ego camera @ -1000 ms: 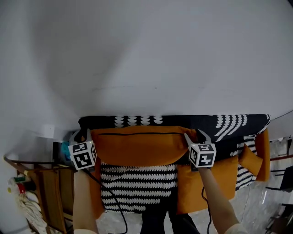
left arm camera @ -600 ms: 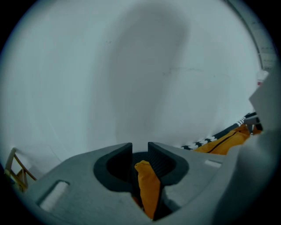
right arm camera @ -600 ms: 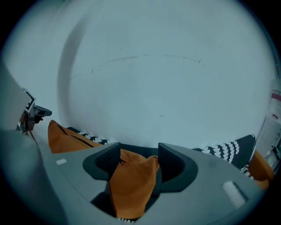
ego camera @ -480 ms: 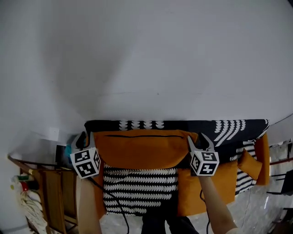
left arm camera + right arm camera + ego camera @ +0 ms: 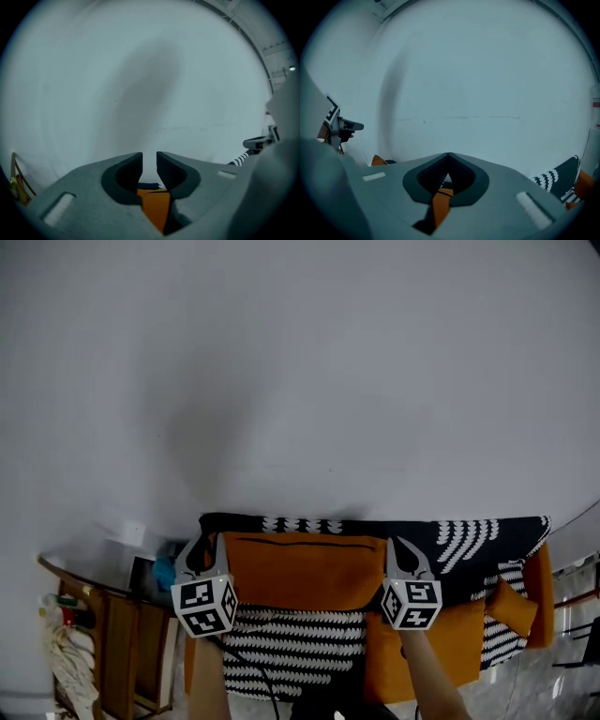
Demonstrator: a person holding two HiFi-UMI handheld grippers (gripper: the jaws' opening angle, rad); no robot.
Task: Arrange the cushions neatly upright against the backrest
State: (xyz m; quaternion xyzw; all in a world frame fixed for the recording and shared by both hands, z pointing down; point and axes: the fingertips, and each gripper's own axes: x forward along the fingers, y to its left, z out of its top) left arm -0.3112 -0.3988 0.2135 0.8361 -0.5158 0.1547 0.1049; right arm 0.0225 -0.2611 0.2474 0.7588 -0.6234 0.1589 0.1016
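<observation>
Cushion (image 5: 300, 570): orange fabric, oblong, blk zip

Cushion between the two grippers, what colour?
Orange cushion with a dark zip line; best in the head view.

Dim, flat, cool light leaves soft grey shadows on the white wall (image 5: 281, 381), while both gripper views bend strongly into dark round corners and their near foregrounds blur.

Head view: left forearm (image 5: 208, 682) and right forearm (image 5: 433, 682) cut off by the bottom edge. Orange cushion (image 5: 300, 568) covers the middle of the sofa backrest (image 5: 469, 538). Bits (image 5: 61, 615) on the wooden rack (image 5: 117, 652) are too small to tell. Gripper views: only a cushion sliver shows, rest hidden.
</observation>
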